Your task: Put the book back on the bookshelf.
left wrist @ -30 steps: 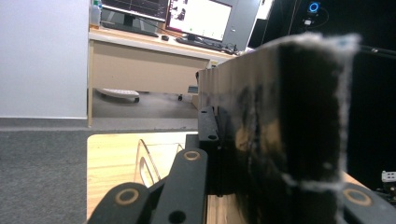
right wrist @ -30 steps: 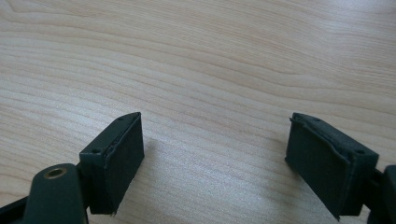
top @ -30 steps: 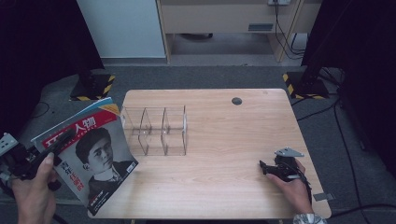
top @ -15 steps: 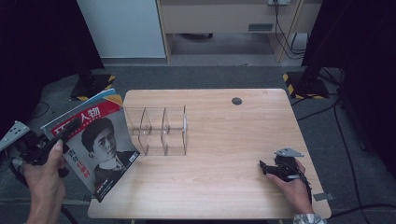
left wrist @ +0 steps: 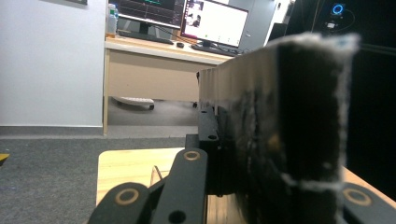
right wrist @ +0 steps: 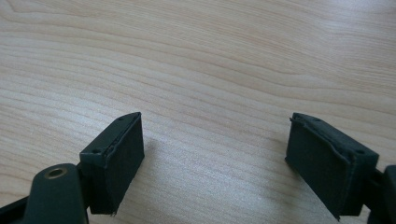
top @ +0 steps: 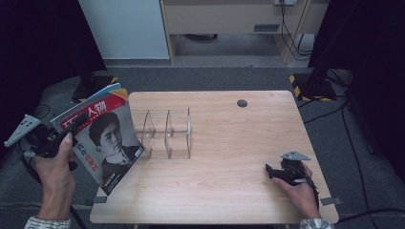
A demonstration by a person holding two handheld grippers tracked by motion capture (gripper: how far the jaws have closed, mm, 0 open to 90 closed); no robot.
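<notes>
A magazine with a red title band and a portrait on its cover is held up off the table's left edge, tilted. My left gripper is shut on its edge, in a hand at the left of the high view. In the left gripper view the magazine fills the space between the jaws, seen edge-on. A clear acrylic rack with upright dividers stands on the table just right of the magazine. My right gripper rests low at the table's front right; its jaws stand open over bare wood.
The wooden table has a round cable hole near its far edge. Grey carpet surrounds it, with black stands at both sides and a desk with monitors beyond.
The left hand has carried the magazine right and away from me, closer to the acrylic rack. The right hand and its gripper have stayed where they were.
</notes>
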